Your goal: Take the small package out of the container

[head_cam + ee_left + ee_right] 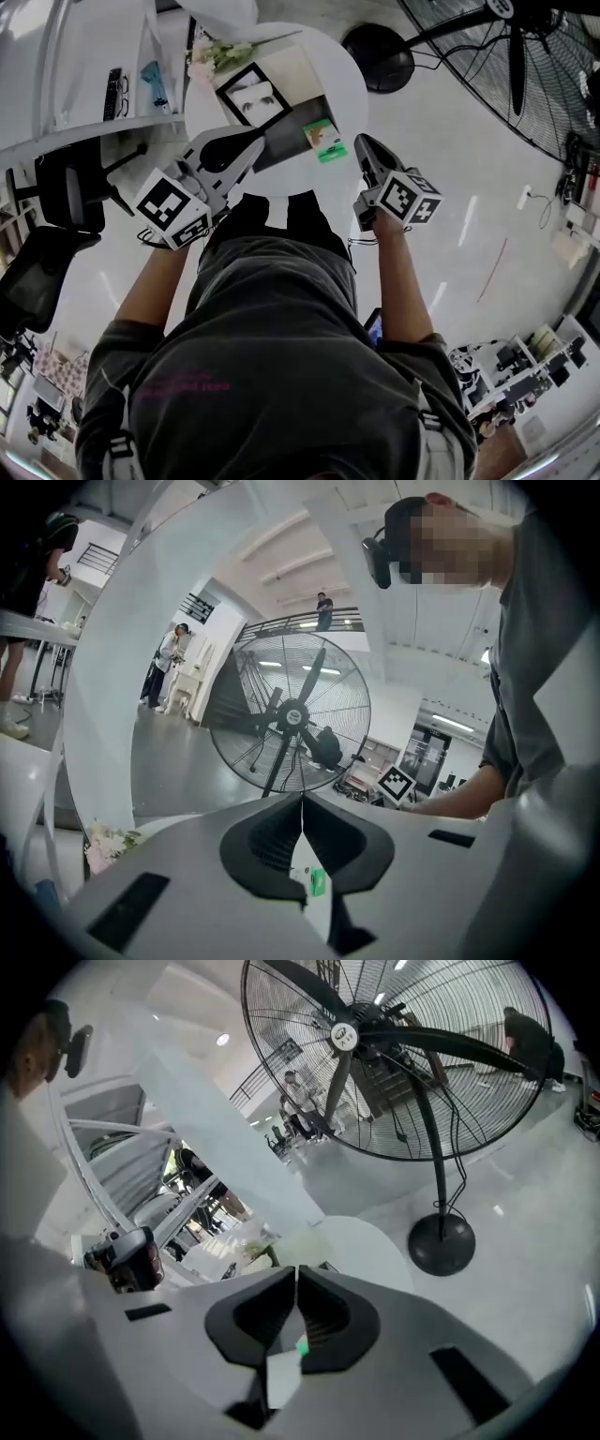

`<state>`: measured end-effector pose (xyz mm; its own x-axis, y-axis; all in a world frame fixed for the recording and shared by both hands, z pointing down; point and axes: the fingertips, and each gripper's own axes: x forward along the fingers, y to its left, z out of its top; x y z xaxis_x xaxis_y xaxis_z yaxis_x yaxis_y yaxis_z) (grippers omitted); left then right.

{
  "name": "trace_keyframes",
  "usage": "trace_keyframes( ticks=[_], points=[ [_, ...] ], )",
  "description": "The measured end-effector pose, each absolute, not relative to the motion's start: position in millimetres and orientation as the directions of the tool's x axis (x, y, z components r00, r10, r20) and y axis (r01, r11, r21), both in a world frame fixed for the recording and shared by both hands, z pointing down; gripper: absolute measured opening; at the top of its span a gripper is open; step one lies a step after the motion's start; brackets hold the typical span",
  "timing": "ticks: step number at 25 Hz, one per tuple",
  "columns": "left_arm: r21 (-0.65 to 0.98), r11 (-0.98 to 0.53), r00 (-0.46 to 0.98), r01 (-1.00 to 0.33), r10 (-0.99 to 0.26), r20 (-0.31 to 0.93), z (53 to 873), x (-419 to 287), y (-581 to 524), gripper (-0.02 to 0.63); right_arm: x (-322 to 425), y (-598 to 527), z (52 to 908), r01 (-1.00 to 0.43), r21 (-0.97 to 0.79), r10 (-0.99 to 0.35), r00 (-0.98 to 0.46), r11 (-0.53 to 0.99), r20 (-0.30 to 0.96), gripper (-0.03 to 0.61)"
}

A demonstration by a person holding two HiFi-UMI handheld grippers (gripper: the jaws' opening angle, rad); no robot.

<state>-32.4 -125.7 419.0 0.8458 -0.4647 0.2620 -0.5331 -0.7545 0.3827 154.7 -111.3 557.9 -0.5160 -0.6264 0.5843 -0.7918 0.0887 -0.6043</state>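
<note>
Left gripper (253, 146): jaws pressed together tip to tip with nothing between them, held over the near left edge of the round white table (354, 86) and pointing in toward its middle. Left forearm (155, 291): reaches forward from the person's torso, elbow bent and low. Picture frame (253, 99): lies on the table's left half, just beyond the left jaws. Container (286, 145): I take it to be the dark, shallow tray at the near middle of the table, between the two grippers; its walls are hard to make out. Small package (324, 141): pale with a green band, lying at the container's right side. I cannot tell whether it rests inside the rim or only against it. A speck of that green shows under each closed pair of jaws in the gripper views, so I read both tools as aimed at it. Right gripper (362, 142): jaws likewise closed on nothing, tips just beside the package on its right, over the near right edge of the table. Right forearm (405, 281): extended almost straight ahead. Floor fan (525, 47): well apart, beyond the table's right edge. Progress, as I judge it: no step is done, since the package is neither gripped nor lifted. Remaining: part one pair of jaws (the right is nearer), close on the package, and lift it clear of the container.
</note>
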Motion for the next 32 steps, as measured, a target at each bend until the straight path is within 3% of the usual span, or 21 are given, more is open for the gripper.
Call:
trace_keyframes(
  ticks=[11, 22, 32],
  points=[
    [0.398, -0.706, 0.810, -0.586, -0.492, 0.321, 442.3, -2.8, -125.6, 0.020, 162.3, -92.8, 626.3, -0.737, -0.675, -0.484, -0.600, 0.026, 0.637, 0.028],
    [0.411, -0.683, 0.796, -0.604, -0.492, 0.353, 457.3, -6.7, -120.3, 0.020, 153.5, -76.2, 660.3, -0.684, -0.726, -0.412, -0.642, -0.072, 0.646, 0.103],
    [0.418, -0.684, 0.800, -0.598, -0.477, 0.364, 462.4, -17.8, -116.0, 0.020, 143.7, -68.4, 673.8, -0.602, -0.776, -0.410, -0.670, -0.187, 0.619, 0.079]
  ],
)
